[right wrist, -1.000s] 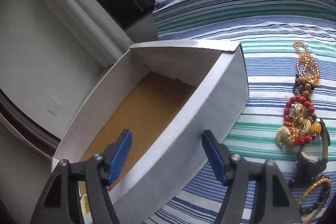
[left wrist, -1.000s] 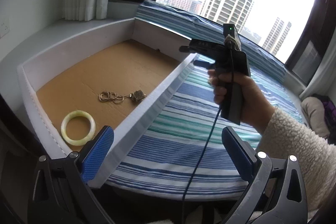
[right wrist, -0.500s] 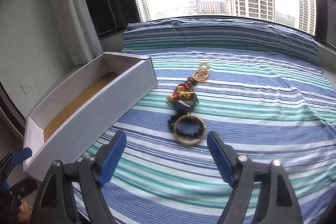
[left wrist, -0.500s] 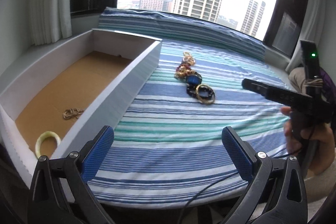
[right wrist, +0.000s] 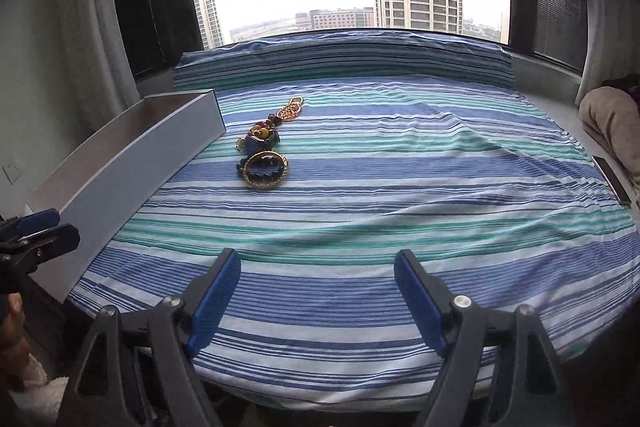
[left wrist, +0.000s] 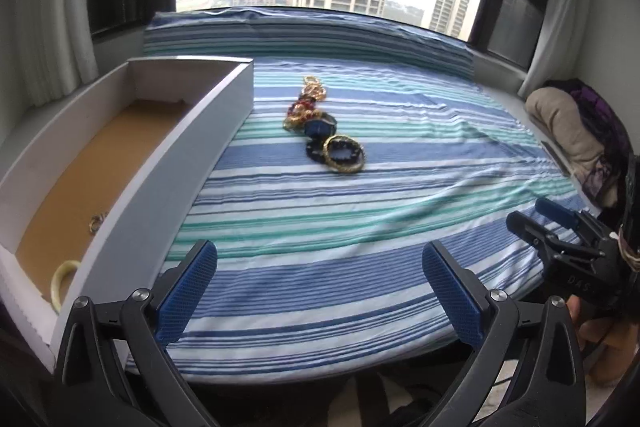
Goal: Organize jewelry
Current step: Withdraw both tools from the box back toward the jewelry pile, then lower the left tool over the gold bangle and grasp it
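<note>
A row of jewelry (left wrist: 320, 125) lies on the striped bedspread: a gold bangle (left wrist: 344, 153) over dark beads, a dark watch (left wrist: 319, 126), red and gold beads, a gold chain (left wrist: 313, 87). It shows in the right wrist view (right wrist: 266, 151) too. A white box (left wrist: 168, 163) with a brown floor at left holds a pale green bangle (left wrist: 60, 281) and a gold chain (left wrist: 97, 221). My left gripper (left wrist: 320, 287) is open and empty at the bed's near edge. My right gripper (right wrist: 318, 291) is open and empty, to its right (left wrist: 552, 223).
The striped bedspread (right wrist: 400, 187) runs to a window with curtains at both sides. A beige cushion and dark clothes (left wrist: 576, 135) lie at the right edge. The box wall (right wrist: 132, 163) stands left of the jewelry.
Both grippers have pulled back from the box toward the bed's near edge and turned right. The jewelry row has come into view ahead. Both stay open.
</note>
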Available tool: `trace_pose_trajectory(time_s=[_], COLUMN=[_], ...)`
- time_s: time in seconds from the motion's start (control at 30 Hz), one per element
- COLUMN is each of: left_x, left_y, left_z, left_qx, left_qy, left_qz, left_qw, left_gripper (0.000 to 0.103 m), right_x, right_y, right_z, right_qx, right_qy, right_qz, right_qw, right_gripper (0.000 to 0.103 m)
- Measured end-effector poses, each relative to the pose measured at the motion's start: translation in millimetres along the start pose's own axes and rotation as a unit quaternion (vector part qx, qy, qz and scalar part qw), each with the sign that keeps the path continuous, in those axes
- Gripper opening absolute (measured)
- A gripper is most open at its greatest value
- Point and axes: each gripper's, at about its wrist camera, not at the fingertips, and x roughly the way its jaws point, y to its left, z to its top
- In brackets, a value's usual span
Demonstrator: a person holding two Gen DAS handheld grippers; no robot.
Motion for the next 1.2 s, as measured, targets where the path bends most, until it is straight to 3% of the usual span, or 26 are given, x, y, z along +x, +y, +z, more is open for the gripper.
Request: trace_pose_trajectory(time_s=[0.13,0.3,0.63,1.2], left_x=[6.2,15.5,39.9,53.6], left_y=[-7.1,-16.6,-16.3,-15.9], left_z=[18.1,16.4,1.8,-12.8], left_qx=[0.005,0.02,-0.002,-0.009], left_qy=[-0.013,-0.016,0.026,0.062], left_qz=[0.007,0.0,0.0,0.0], left_qw=[0.9999,0.9997,0.9997,0.9981], left_gripper=[0.102,0.102,0.102,0.102], right_x=[-14.3,-14.0,5.7,1.1], right_y=[13.3,21.3,26.0,15.9], right_z=[14.2,24.8,14.2,5.8], right_qx=[-0.049,-0.066,-0.073,-0.059], right_qy=[-0.033,-0.051,-0.012,0.003], right_qz=[-0.042,-0.076,-0.059,-0.033], right_qw=[0.997,0.994,0.995,0.998], right_gripper=[0.081,0.081,0.081,0.081])
